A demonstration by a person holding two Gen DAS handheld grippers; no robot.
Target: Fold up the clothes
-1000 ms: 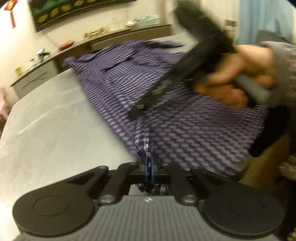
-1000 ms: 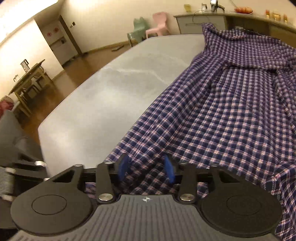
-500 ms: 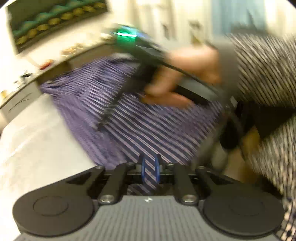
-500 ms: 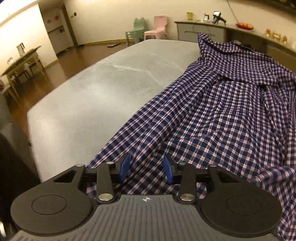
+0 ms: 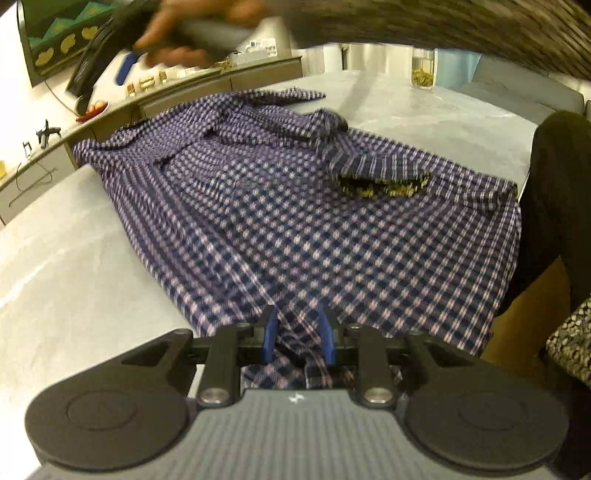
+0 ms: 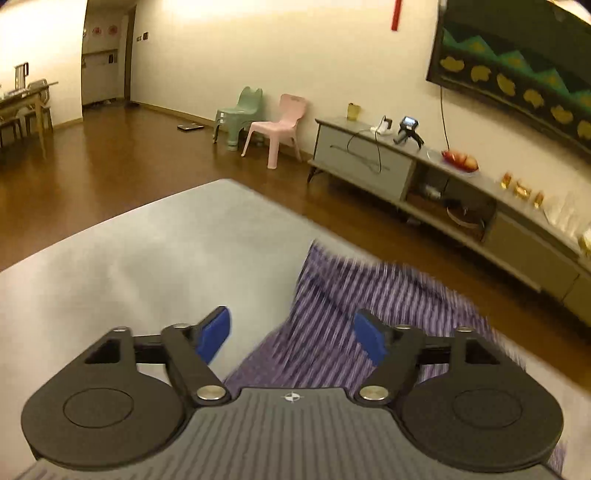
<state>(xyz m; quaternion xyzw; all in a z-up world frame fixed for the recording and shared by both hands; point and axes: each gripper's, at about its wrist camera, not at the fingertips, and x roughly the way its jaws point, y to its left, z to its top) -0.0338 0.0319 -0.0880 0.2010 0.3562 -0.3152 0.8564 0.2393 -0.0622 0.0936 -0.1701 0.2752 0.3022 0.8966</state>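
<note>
- across the middle of the left wrist frame the shirt (image 5: 280,221) lies spread on the table (image 5: 66,288), collar end toward the upper left and a dark, ragged-looking patch right of centre; what that patch is we cannot tell.
- at the bottom centre of that frame the left gripper (image 5: 297,338) has its blue pads a little apart with the shirt's near edge between them; the cloth runs through the gap, but we cannot tell whether it is pinched or only lying there.
- we judge the shirt light, thin and limp: it will sag and drag and will not keep a crease unless pressed flat, and a single layer may slip from the pads.
- good holds, in our view, are hems, seams and corners, such as the near edge at the left gripper and the corner at the right of the frame, so that the fabric lifts as one sheet.
- only the left view shows the whole shirt, and also the person's hand (image 5: 199,29) with the other tool raised in the upper left.
- only the right view shows the right gripper (image 6: 291,334) spread wide and holding nothing, above a blurred end of the shirt at lower right, with bare table to the left and a cabinet (image 6: 369,162) at the wall.
</note>
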